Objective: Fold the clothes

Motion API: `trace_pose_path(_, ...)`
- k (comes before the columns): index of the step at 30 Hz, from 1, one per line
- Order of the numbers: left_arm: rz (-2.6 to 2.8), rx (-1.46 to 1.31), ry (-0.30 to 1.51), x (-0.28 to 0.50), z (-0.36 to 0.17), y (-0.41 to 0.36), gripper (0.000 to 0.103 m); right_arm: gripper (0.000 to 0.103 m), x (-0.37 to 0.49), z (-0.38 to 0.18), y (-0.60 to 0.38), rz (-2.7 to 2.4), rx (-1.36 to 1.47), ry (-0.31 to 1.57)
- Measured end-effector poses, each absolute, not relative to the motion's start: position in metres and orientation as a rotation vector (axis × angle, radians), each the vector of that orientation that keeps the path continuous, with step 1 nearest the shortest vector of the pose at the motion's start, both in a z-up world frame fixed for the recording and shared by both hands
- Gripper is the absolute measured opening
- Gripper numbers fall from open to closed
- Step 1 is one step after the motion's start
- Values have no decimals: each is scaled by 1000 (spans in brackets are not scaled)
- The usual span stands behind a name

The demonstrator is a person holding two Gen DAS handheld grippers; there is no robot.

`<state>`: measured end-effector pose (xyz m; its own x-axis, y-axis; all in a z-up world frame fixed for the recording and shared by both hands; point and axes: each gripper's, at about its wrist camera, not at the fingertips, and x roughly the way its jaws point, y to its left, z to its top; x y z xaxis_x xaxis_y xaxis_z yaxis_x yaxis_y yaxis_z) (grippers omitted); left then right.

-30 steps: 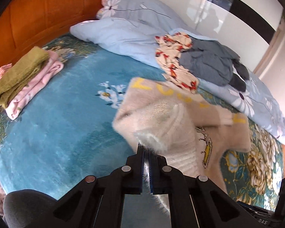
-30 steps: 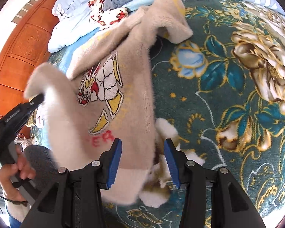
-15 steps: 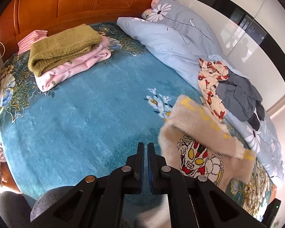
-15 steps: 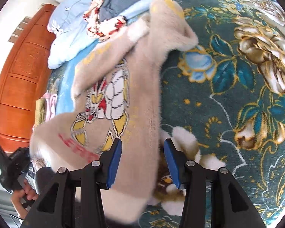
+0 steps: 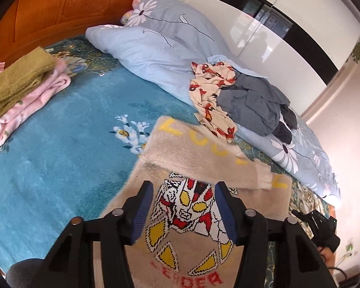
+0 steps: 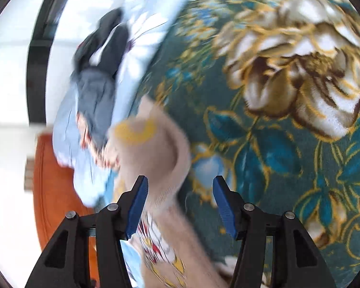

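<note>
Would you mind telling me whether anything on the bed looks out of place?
Only the unfolded heap: a printed garment and grey clothes lie crumpled on the blue quilt, unlike the folded stack.

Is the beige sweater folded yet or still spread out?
Partly folded: the beige sweater lies flat, print up, on the blanket, with one sleeve laid across its chest.

Fuzzy beige sweater (image 5: 204,168) with cartoon hero print lies flat, one sleeve folded across
</note>
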<state>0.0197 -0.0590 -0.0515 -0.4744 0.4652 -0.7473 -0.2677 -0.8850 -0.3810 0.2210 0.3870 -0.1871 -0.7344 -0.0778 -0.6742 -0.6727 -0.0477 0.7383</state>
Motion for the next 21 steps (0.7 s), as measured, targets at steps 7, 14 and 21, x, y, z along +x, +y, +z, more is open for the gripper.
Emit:
trace_pose_path(7,2263,-1434,-348,22,-95,-56,61,58,174,-200,409,1849,-991,1638)
trace_pose_path(14,2299,-1512,-572,14,-116,-85,61,37,128,-194,397,1976,-1223,1370)
trace_pose_path(21,2286,-1530,-477,12,-120,-71,61,8,126,-160,385,2150,-1229,1153)
